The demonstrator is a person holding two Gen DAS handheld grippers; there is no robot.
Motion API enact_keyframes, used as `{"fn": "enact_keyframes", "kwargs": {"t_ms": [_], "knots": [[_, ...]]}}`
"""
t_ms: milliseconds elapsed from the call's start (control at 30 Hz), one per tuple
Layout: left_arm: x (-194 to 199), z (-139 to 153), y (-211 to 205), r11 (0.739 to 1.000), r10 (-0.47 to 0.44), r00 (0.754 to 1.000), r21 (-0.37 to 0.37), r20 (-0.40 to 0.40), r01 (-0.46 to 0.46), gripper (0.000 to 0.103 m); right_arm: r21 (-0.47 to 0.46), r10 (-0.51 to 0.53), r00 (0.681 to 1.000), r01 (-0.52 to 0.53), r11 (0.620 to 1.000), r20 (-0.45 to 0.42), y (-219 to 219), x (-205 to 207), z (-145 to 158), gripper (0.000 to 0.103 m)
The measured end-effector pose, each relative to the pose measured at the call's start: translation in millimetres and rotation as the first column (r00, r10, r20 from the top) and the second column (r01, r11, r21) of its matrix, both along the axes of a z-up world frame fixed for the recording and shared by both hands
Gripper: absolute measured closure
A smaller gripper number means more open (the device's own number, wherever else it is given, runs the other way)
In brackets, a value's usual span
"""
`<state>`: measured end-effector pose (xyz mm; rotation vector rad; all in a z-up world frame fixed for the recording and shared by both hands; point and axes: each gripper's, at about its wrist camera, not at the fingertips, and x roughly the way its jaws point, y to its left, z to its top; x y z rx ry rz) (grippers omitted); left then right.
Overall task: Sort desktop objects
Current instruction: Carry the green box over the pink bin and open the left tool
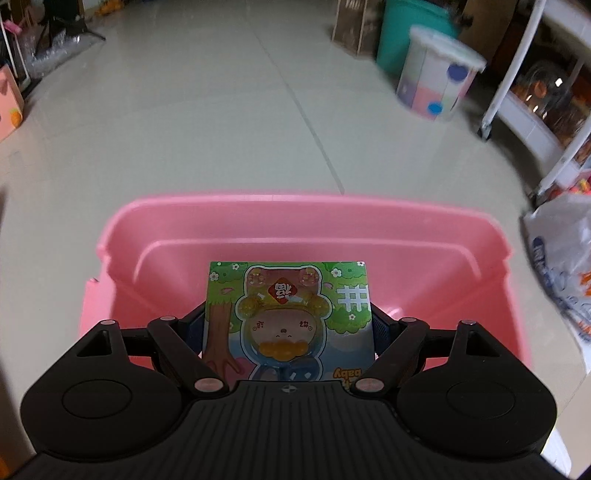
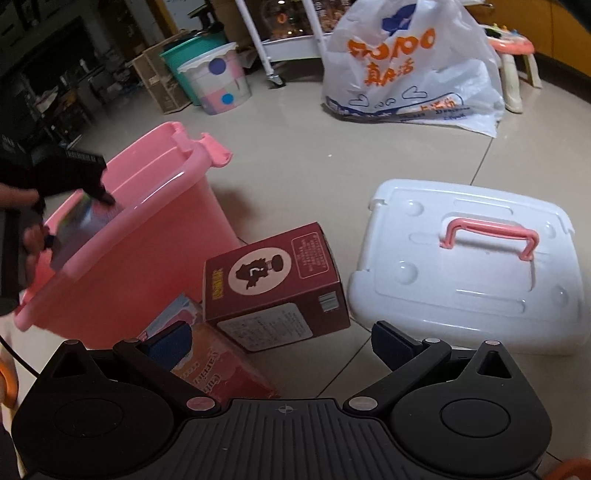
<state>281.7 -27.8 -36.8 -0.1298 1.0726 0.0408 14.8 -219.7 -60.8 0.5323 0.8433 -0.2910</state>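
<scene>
My left gripper (image 1: 290, 325) is shut on a colourful cartoon bear card pack (image 1: 284, 317) and holds it over the open pink storage bin (image 1: 303, 210). The right wrist view shows that bin (image 2: 147, 236) on the floor at left, with the left gripper (image 2: 92, 184) and pack at its rim. My right gripper (image 2: 282, 343) is open and empty, low over a dark red box (image 2: 277, 284) lying on its side and an orange-pink box (image 2: 221, 365) by its left finger.
The bin's white lid with a pink handle (image 2: 465, 266) lies on the floor to the right. A large white plastic bag (image 2: 410, 62), a pastel bucket (image 2: 218, 81), a teal bin (image 1: 410, 33) and a white rolling rack (image 1: 517, 81) stand farther off on the tiled floor.
</scene>
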Motion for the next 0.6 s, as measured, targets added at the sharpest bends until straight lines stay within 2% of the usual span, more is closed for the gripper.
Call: {"fn": "enact_keyframes", "kwargs": {"t_ms": [133,300,500,600], "knots": [[9.7,-13.3,-2.0,1.0,-0.012,0.998,0.002,-0.068,0.012,0.02,0.02,-0.024,1.0,0.024,1.0,0.009,-5.4,2.7,-1.1,0.0],[13.6,-26.8,-6.8,0.999,-0.024,0.991,0.044,-0.133,0.03,0.02,0.044,-0.022,1.0,0.021,0.999,0.01,-4.9,6.4,-4.8,0.0],[25.8,-40.7,-6.4,0.995,-0.035,0.972,0.08,-0.23,0.055,0.02,0.058,-0.021,1.0,0.02,0.998,0.009,-4.7,8.0,-8.3,0.0],[26.8,-45.5,-3.2,0.997,-0.035,0.963,0.057,-0.267,0.052,0.02,0.062,-0.026,1.0,0.025,0.998,0.007,-6.0,7.8,-9.5,0.0]]}}
